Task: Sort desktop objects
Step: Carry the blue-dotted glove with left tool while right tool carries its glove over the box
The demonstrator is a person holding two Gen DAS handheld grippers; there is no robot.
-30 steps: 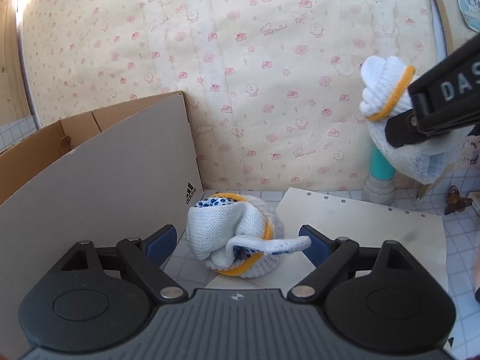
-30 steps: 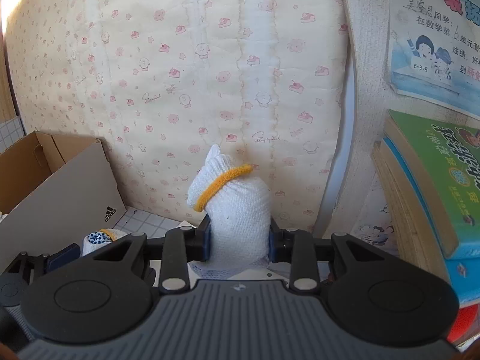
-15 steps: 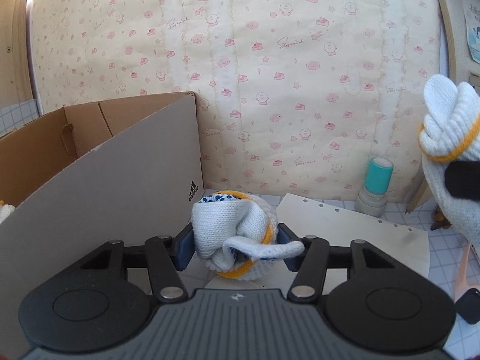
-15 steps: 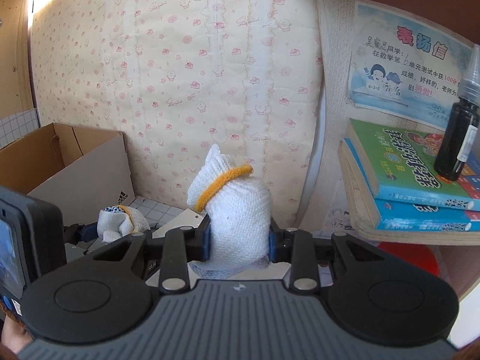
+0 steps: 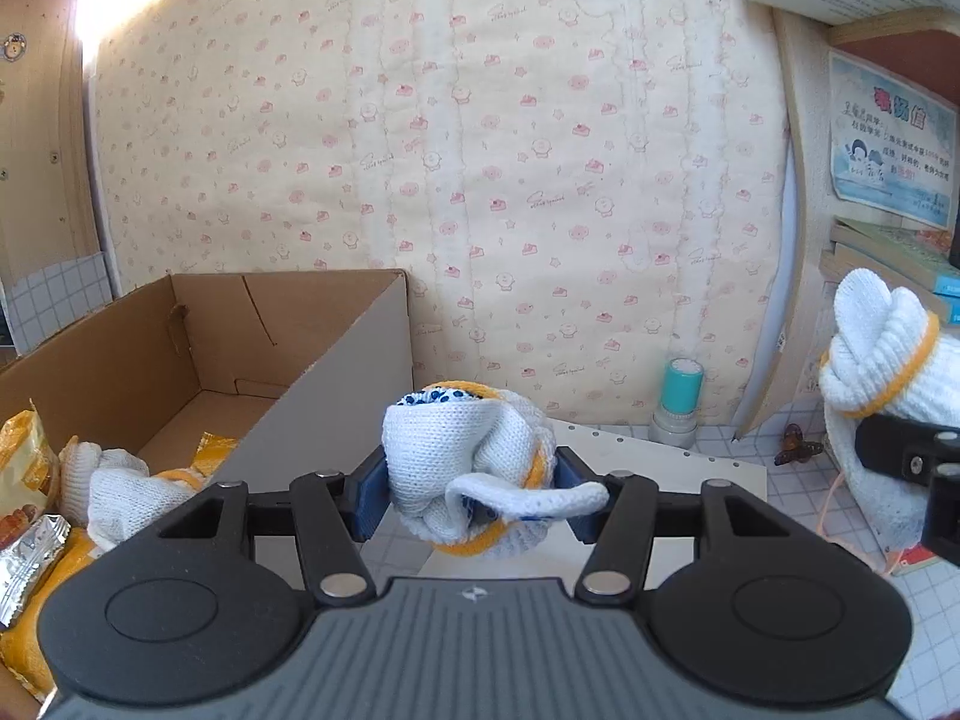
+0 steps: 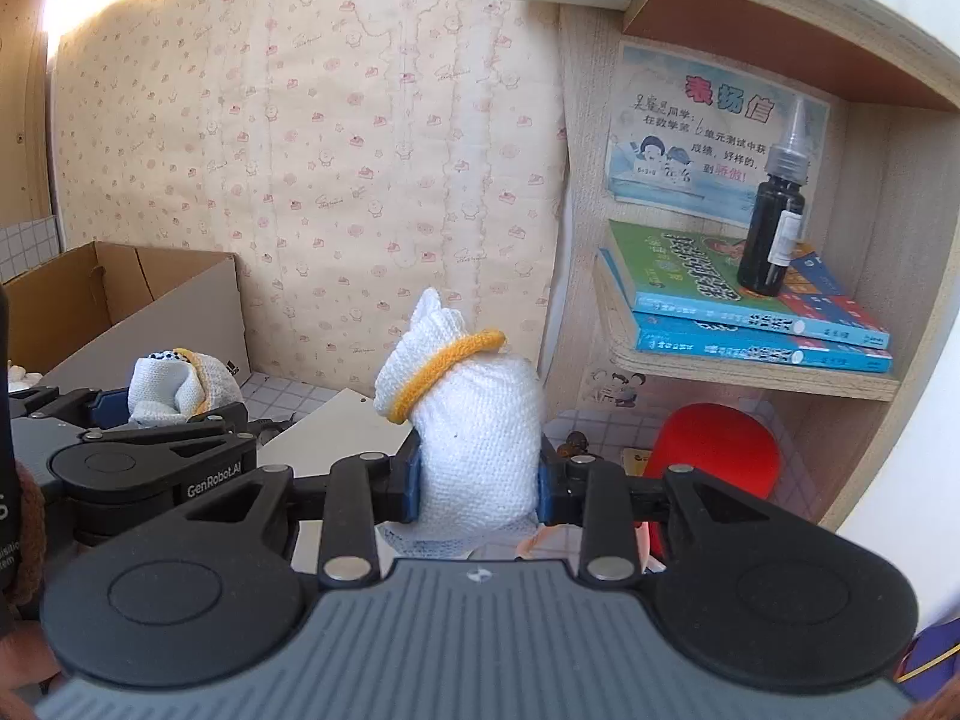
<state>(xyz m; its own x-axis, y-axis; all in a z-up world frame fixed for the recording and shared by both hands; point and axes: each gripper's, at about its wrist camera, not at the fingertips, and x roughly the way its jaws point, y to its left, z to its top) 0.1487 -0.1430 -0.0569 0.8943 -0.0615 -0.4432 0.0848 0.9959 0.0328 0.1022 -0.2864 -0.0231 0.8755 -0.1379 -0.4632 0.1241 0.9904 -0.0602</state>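
Note:
My left gripper is shut on a rolled white glove bundle with a yellow cuff and blue dots, held above the paper sheet. The same bundle shows at the left of the right wrist view. My right gripper is shut on a second white glove roll with a yellow band, held upright in the air; this roll shows at the right edge of the left wrist view. A cardboard box stands open at the left, with another white glove and snack packets inside.
A teal-capped stamp stands by the wall. A shelf at the right holds stacked books and a black dropper bottle. A red object sits under the shelf. A small brown hair clip lies on the tiled desk.
The left gripper closed on the glove bundle and lifted it off the desk; the box interior came into view. The right gripper carried its glove roll to the right, toward the shelf.

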